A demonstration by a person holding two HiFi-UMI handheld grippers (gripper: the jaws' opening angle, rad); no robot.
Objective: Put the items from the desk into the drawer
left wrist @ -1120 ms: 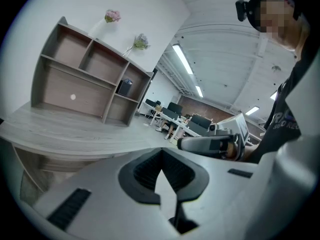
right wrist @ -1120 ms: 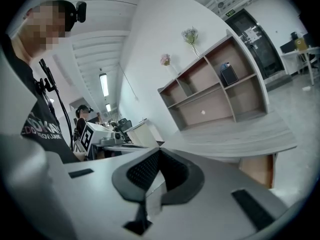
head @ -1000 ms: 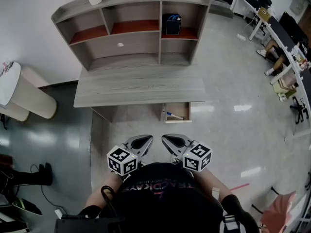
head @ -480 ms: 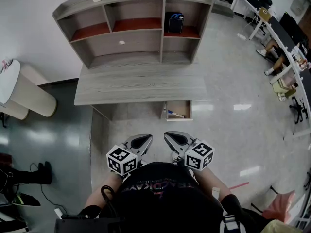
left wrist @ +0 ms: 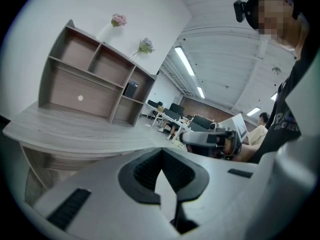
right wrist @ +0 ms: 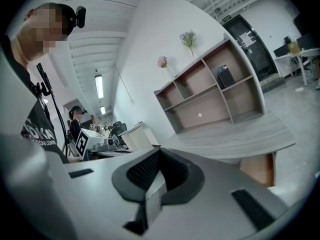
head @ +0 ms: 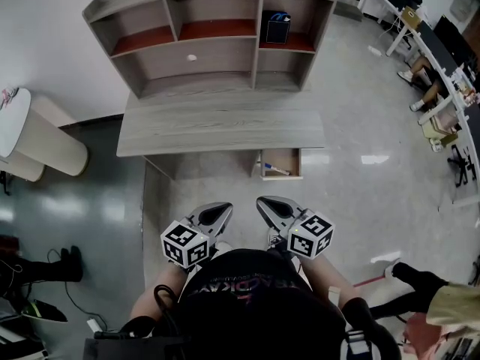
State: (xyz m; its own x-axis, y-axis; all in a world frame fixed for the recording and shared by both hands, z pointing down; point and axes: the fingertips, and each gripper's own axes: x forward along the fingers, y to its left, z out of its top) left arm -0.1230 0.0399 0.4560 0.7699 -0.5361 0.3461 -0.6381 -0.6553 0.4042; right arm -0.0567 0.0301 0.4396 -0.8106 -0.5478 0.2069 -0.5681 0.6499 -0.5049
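Head view: the grey left gripper (head: 223,210) and grey right gripper (head: 264,202) hang side by side before the person's chest, each with its jaws clenched together on nothing. A small white-and-blue item (head: 277,170) lies in the open wooden drawer (head: 295,163) beneath the grey wood-grain desk (head: 217,130).

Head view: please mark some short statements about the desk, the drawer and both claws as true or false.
1. The drawer under the desk stands open. True.
2. The left claw holds an item. False: its jaws are together with nothing between them.
3. A dark container stands in the upper right shelf compartment. True.
4. The right claw touches the desk. False: it is close to the person's body, apart from the desk.
5. The drawer is empty. False: a pen-like item lies inside.
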